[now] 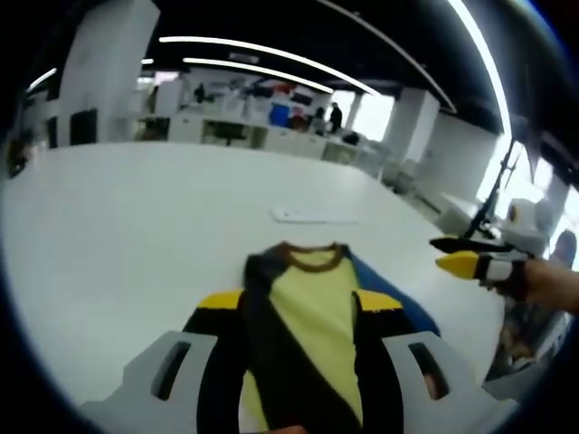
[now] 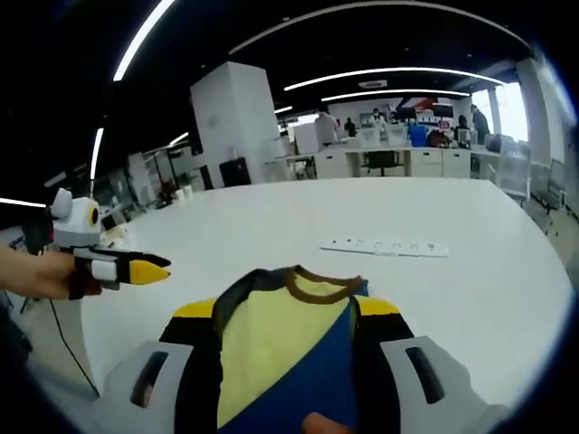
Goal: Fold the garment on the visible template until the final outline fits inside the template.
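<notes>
Yellow-and-black fabric was bunched up right between the jaws in both views, so this looked like mid-fold: each gripper had hold of the garment and was lifting part of it off the white table (image 1: 136, 235). In the left gripper view, the left gripper (image 1: 298, 384) had its fingers pinched on the garment (image 1: 312, 307), with the brown collar sitting just past the fingertips and a strip of blue poking out on the right side of the jaws. Further right, the right gripper (image 1: 466, 258) came in with its yellow tip. In the right gripper view, the left gripper (image 2: 136, 268) floated off to the left of the jaws, while the right gripper (image 2: 294, 389) was clamped on the garment (image 2: 271, 348), blue panel closest to the fingers. Beyond the fingertips lay a flat white strip (image 2: 384, 246) on the table; it had small marks on it but I couldn't read any of them, and no brand showed on the shirt either. I couldn't make out the template, honestly. My guess for the next move: carry the held edge over and lay it down flat.
</notes>
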Motion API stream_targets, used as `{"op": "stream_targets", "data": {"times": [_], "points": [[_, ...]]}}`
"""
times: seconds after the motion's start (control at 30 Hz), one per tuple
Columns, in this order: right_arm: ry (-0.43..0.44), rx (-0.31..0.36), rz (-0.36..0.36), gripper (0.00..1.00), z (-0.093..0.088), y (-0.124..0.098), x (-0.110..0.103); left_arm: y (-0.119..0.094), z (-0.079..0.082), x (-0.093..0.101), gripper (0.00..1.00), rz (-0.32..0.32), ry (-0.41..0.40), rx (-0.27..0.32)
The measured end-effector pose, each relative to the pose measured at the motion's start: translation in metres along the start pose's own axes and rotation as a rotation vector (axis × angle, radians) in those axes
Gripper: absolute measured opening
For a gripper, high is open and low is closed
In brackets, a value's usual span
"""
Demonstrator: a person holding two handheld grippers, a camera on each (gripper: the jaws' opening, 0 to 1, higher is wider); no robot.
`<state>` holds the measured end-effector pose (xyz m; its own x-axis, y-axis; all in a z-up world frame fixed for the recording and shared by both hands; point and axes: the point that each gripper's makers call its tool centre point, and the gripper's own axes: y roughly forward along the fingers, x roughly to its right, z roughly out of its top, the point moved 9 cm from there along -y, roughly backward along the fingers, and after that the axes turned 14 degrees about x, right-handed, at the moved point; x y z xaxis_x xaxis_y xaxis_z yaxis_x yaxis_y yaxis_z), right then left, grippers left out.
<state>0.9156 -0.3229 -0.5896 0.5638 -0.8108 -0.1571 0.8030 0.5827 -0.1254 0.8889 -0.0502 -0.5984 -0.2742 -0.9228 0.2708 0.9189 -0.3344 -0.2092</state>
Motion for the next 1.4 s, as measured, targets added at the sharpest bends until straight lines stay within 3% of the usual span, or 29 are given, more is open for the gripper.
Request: {"op": "stream_targets", "data": {"times": [0.6, 1.1, 1.4], "points": [[0.048, 0.049, -0.083, 0.60, 0.008, -0.060, -0.008, -0.042, -0.010, 0.015, 0.44, -0.029, 0.000, -0.003], [0.048, 0.057, -0.092, 0.61, 0.007, -0.089, -0.019, -0.074, -0.011, 0.022, 0.45, -0.033, 0.013, -0.002], [0.054, 0.061, -0.091, 0.61, 0.005, -0.103, -0.026, -0.095, -0.021, 0.026, 0.45, -0.048, 0.017, -0.027]]}}
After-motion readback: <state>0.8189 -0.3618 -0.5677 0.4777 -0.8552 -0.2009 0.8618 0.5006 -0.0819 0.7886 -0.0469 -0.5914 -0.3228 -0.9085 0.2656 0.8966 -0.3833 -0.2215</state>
